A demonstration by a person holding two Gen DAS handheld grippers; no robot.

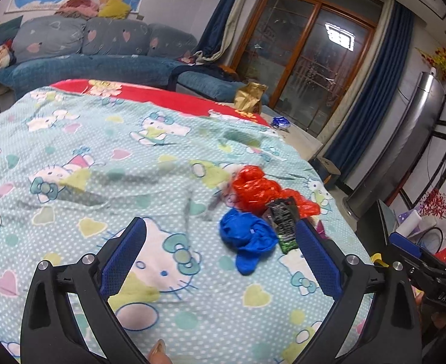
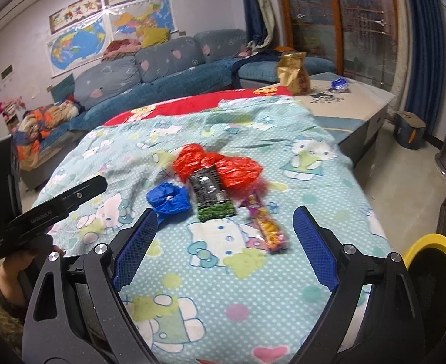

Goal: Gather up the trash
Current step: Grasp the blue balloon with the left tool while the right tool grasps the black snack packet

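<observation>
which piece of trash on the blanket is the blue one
The crumpled blue plastic bag, leftmost in the pile beside the black-and-green wrapper; the others are red, black-green or purple-orange.

Just ahead of the right gripper (image 2: 225, 217), the red bag (image 2: 219, 165) is partly covered by the dark wrapper (image 2: 211, 192); print on that wrapper is blurred. Right of those tongs, the yellow-rimmed bin (image 2: 432, 268) runs off the edge.
</observation>
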